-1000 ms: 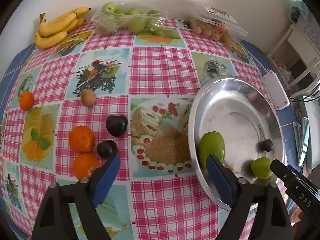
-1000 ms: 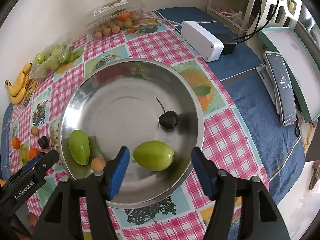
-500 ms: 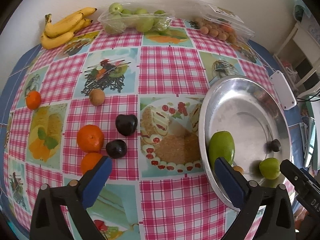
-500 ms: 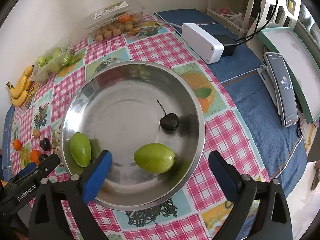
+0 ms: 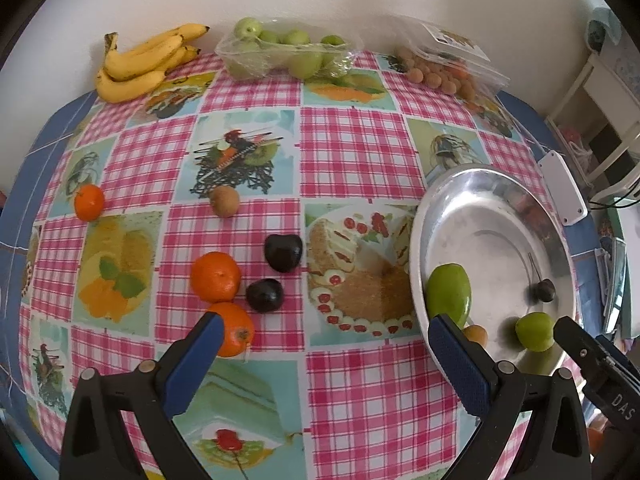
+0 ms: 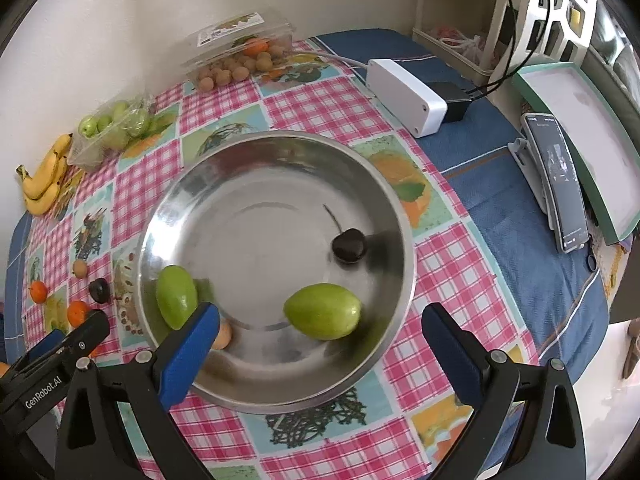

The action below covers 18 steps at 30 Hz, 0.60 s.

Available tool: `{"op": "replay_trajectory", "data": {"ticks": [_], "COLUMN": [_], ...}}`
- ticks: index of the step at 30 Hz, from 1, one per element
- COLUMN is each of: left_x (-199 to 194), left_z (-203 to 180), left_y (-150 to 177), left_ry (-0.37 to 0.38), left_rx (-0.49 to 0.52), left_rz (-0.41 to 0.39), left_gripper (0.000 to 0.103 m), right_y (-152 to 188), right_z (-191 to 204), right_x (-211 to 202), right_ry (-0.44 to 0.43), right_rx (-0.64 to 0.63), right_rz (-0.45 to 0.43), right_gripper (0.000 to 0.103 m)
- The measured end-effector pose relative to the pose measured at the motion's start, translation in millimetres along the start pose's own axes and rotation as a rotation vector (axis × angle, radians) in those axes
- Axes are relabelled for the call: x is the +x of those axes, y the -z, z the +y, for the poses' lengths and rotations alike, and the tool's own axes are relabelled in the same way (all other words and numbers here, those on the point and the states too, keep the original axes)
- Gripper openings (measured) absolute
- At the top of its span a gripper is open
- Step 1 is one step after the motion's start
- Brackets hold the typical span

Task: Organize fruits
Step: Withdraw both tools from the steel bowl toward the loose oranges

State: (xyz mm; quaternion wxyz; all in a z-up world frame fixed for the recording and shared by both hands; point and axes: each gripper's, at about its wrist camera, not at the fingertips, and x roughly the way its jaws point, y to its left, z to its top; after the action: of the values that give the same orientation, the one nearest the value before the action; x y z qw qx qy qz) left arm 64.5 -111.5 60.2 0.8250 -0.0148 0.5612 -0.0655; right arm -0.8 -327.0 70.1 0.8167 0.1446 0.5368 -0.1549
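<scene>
A steel bowl holds two green fruits, a dark cherry and a small orange-tan fruit. My right gripper is open and empty, hovering above the bowl's near rim, over the nearer green fruit. My left gripper is open and empty above the tablecloth, left of the bowl. Near it lie two oranges, two dark plums, a kiwi and a small orange.
Bananas, a bag of green fruit and a clear box of small brown fruit line the far wall. A white box, a phone on a stand and a green-edged tray lie right of the bowl.
Both grippers opened wider and drew back and up. The right one left the green fruit lying in the bowl. The left view shifted slightly left.
</scene>
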Motion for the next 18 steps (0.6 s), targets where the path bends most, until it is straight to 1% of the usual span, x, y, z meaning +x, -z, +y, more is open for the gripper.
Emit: {"op": "replay_trajectory", "data": {"ticks": [5, 10, 18], "left_x": [-5.9, -12.5, -16.2], "left_z": [19.0, 45.0, 91.4], "left_y": [-1.4, -4.5, -5.0], "left_ry": [-0.013, -0.015, -0.056], "left_rx": [-0.029, -0.081, -0.167], "left_rz": [-0.003, -0.015, -0.03], "left_gripper": [0.103, 0.103, 0.103], "right_y": [3.0, 5.5, 10.3], "right_z": [19.5, 44.2, 88.3], "right_x": [-1.3, -3.3, -4.2], "right_ry": [-0.013, -0.034, -0.067], "right_rx": [-0.03, -0.064, -0.128], "right_rz": [0.011, 0.015, 0.024], "right_gripper": [0.101, 0.101, 0.101]}}
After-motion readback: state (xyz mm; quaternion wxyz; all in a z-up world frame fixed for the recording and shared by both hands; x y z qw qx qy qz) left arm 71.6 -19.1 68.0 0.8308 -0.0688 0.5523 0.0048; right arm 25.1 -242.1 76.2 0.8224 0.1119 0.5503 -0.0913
